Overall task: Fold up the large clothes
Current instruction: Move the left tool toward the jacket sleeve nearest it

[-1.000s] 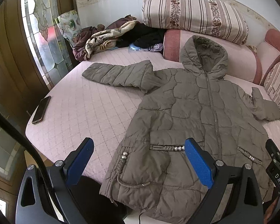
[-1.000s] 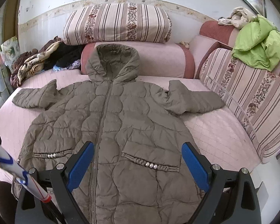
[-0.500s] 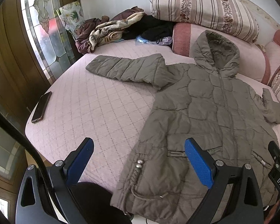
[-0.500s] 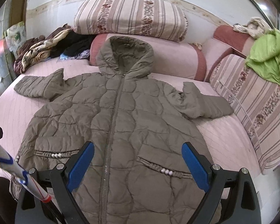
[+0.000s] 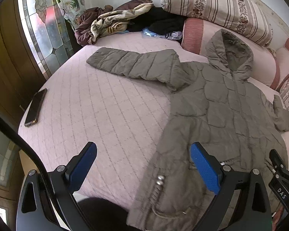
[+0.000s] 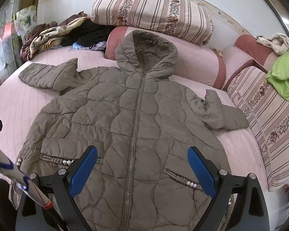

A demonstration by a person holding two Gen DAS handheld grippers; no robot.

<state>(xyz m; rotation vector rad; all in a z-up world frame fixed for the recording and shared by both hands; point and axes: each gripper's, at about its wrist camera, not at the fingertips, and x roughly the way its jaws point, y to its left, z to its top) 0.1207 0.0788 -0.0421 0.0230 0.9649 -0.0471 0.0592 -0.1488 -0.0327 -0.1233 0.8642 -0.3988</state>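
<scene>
An olive quilted hooded jacket (image 6: 136, 119) lies flat, front up and zipped, on a pink quilted bed (image 5: 98, 115), hood toward the pillows. Its left sleeve (image 5: 133, 65) stretches out sideways; its right sleeve (image 6: 221, 113) lies bent beside the body. My left gripper (image 5: 143, 160) is open and empty above the jacket's lower left edge and the bare bed. My right gripper (image 6: 142, 163) is open and empty above the jacket's lower front, over the zip. The jacket also shows in the left wrist view (image 5: 221, 115).
A phone (image 5: 35, 106) lies near the bed's left edge. A heap of clothes (image 5: 113, 23) sits at the back left. Striped pillows (image 6: 152, 13) and pink bolsters (image 6: 196, 63) line the back. A green garment (image 6: 285, 77) hangs at the right.
Both grippers have moved forward over the bed and the left view has swung left, so the jacket now sits further right in it. Both stay open.
</scene>
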